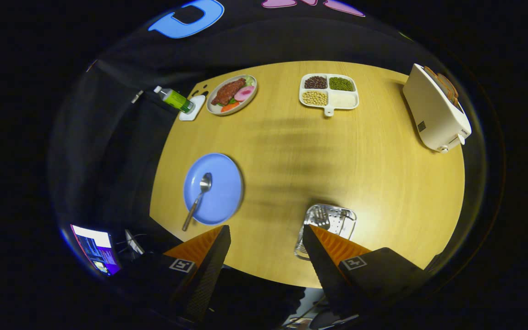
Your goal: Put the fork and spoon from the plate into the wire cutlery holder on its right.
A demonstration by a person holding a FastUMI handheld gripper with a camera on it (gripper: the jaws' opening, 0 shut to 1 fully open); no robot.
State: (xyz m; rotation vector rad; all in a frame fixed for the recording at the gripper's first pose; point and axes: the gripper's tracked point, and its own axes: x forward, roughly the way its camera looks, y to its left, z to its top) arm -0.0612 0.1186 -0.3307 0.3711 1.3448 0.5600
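A blue plate (220,195) lies on the wooden table (383,183), ahead and left of my fingers. A metal spoon (198,198) rests on it, bowl up on the plate, handle reaching past the near rim. The wire cutlery holder (332,222) stands just ahead of my right finger, which covers its near part. A fork (321,217) stands inside the holder with its tines showing. My gripper (266,231) hovers high over the table's near edge, open, with nothing between its fingers.
At the far side sit a plate of food (232,94), a green bottle (175,99) on a white coaster and a white divided tray (329,91) of beans. A white toaster (436,110) stands far right. A lit screen (95,247) is off the table, near left.
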